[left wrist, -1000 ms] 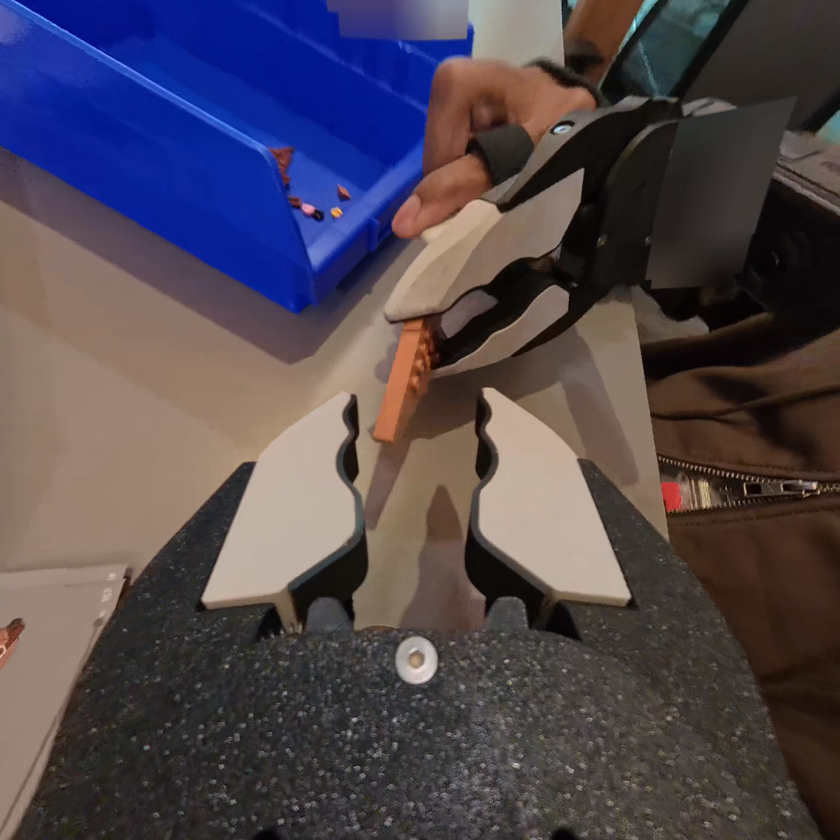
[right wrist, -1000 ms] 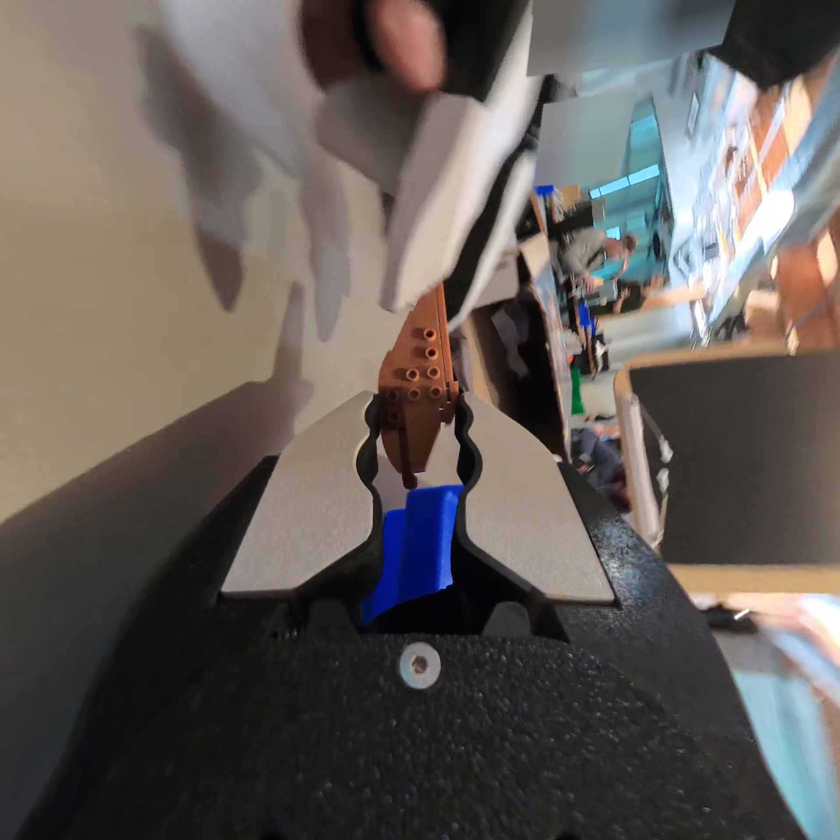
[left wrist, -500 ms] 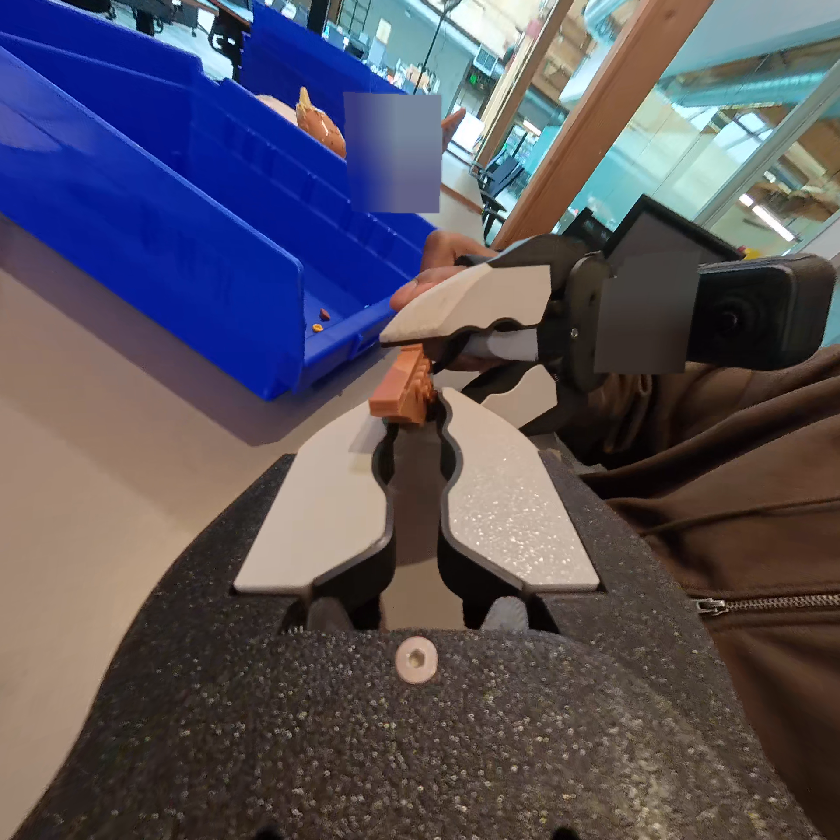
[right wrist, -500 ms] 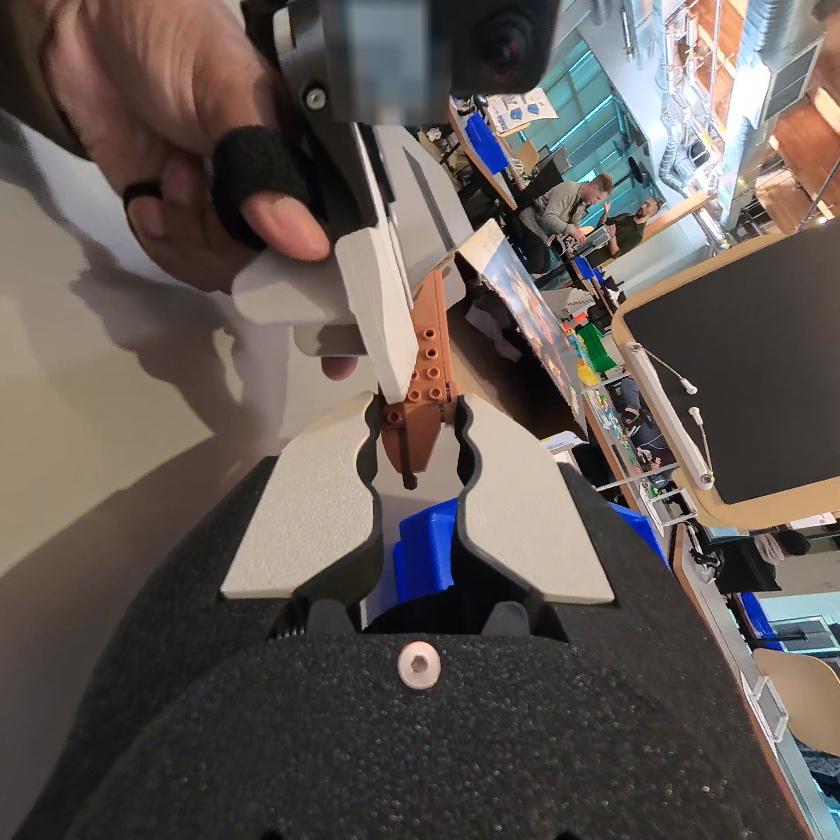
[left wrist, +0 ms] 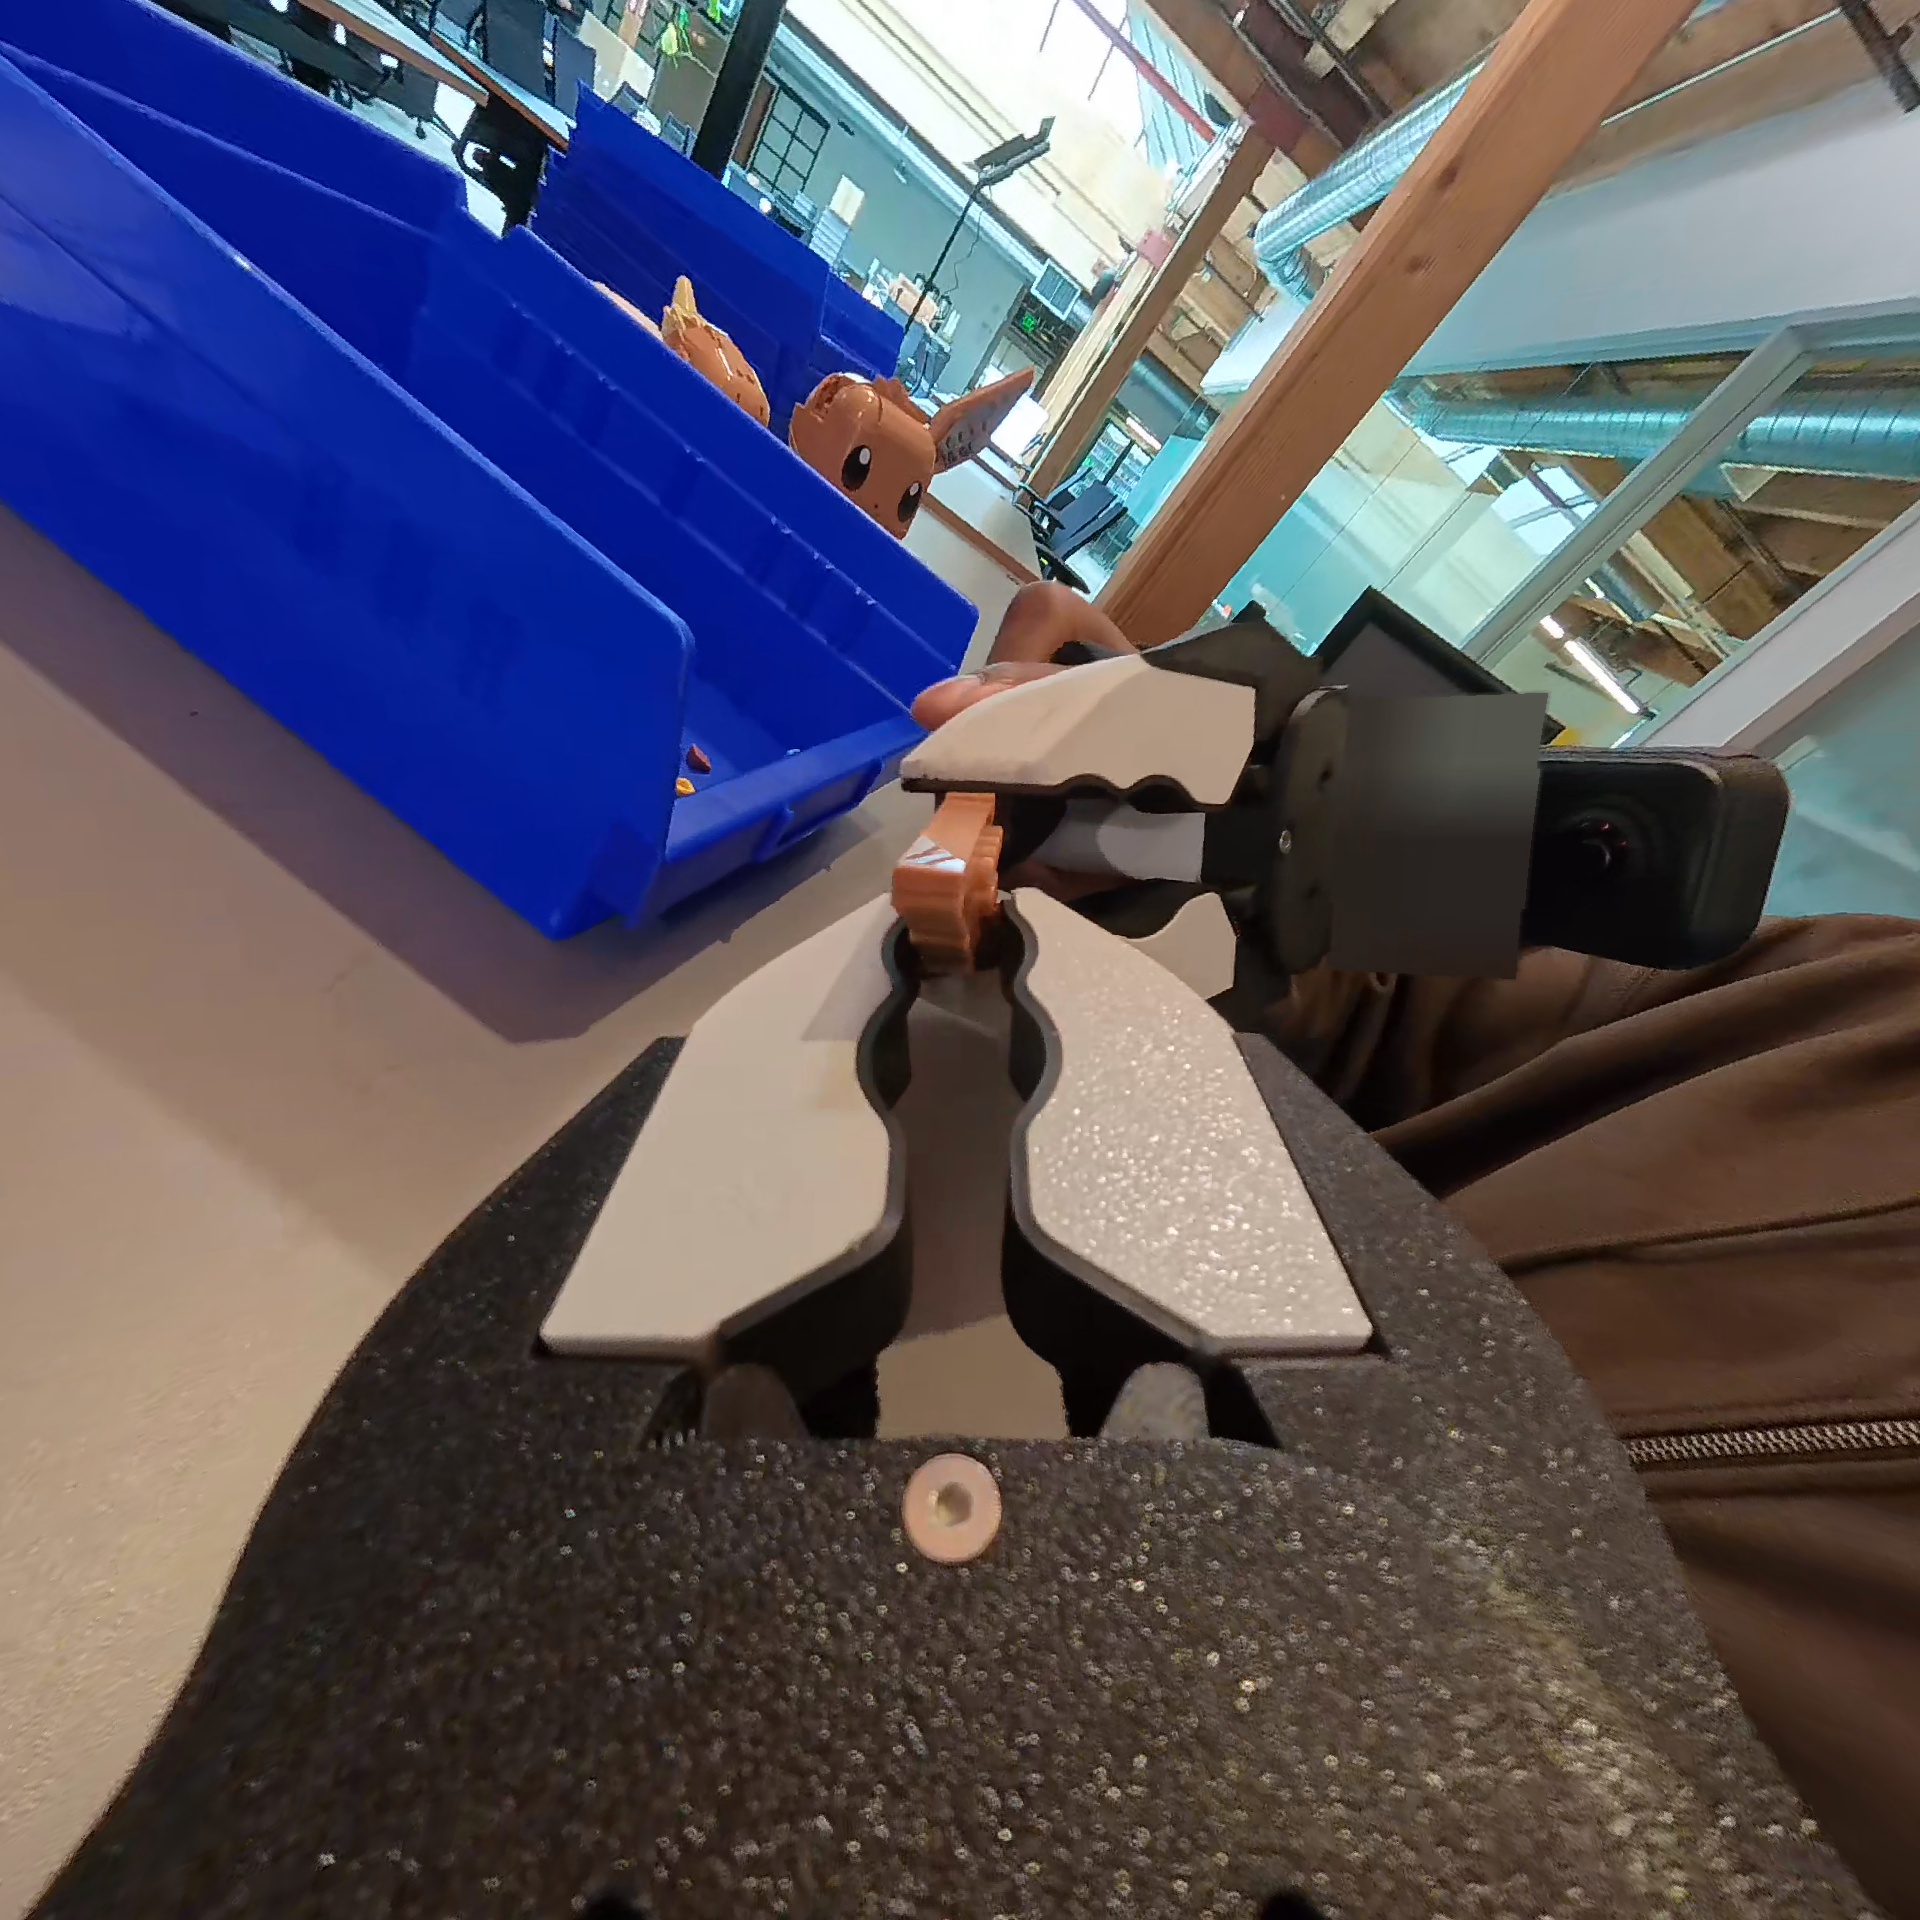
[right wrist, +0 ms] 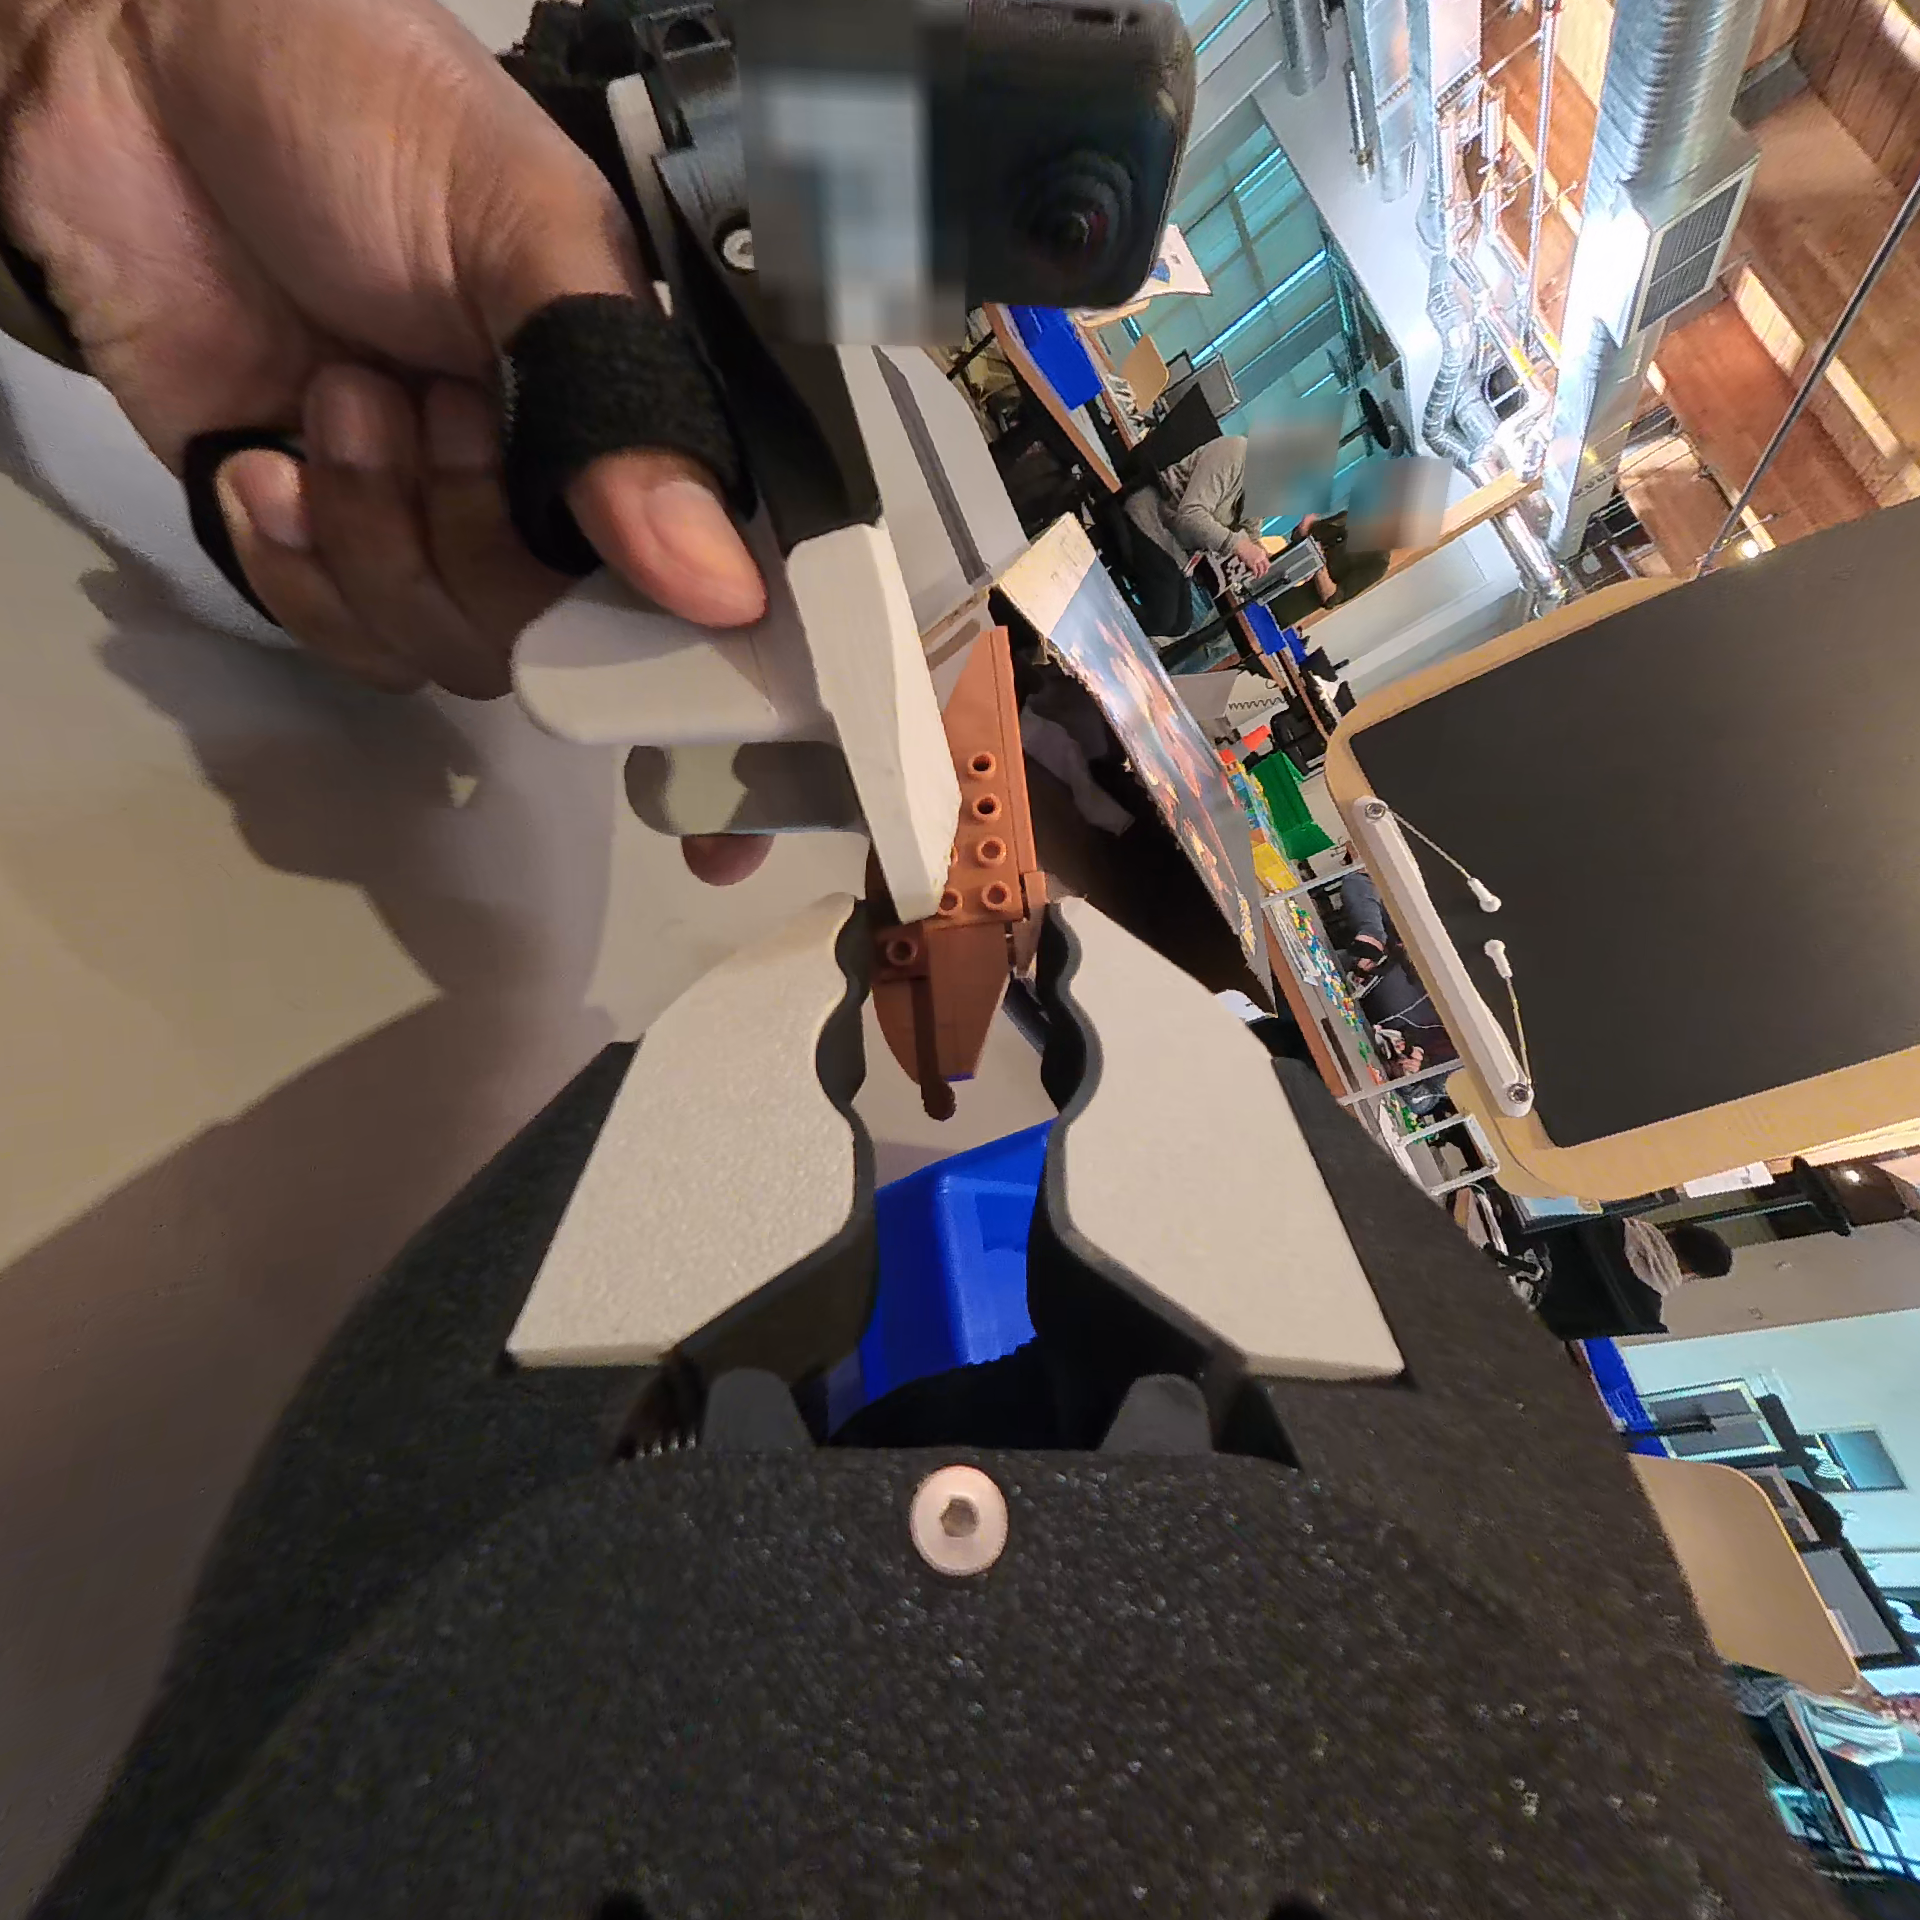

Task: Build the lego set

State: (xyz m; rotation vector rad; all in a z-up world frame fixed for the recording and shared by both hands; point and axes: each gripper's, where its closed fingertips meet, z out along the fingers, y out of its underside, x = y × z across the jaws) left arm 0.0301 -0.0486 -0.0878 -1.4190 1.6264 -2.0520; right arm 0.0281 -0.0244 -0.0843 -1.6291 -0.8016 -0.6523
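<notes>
Both tools grip one brown studded brick piece (left wrist: 948, 896) above the table (left wrist: 208, 1039): left tool (left wrist: 951, 935) pinches its edge, right tool (right wrist: 951, 930) clamps its end. Blue bin (left wrist: 416, 644) far left.

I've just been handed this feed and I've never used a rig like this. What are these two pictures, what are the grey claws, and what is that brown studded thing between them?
There is no robot arm: a person holds a two-finger gripper in each hand, and each gripper carries a camera looking along its grey fingers. One picture comes from the left gripper, the other from the right gripper; each also shows the other gripper farther off, with the hand that holds it. Both grippers are closed on the same brown studded brick piece, from different directions, above a pale table. On the table sit blue bins, one with a few small bits inside, and a brown toy animal head behind them.
</notes>
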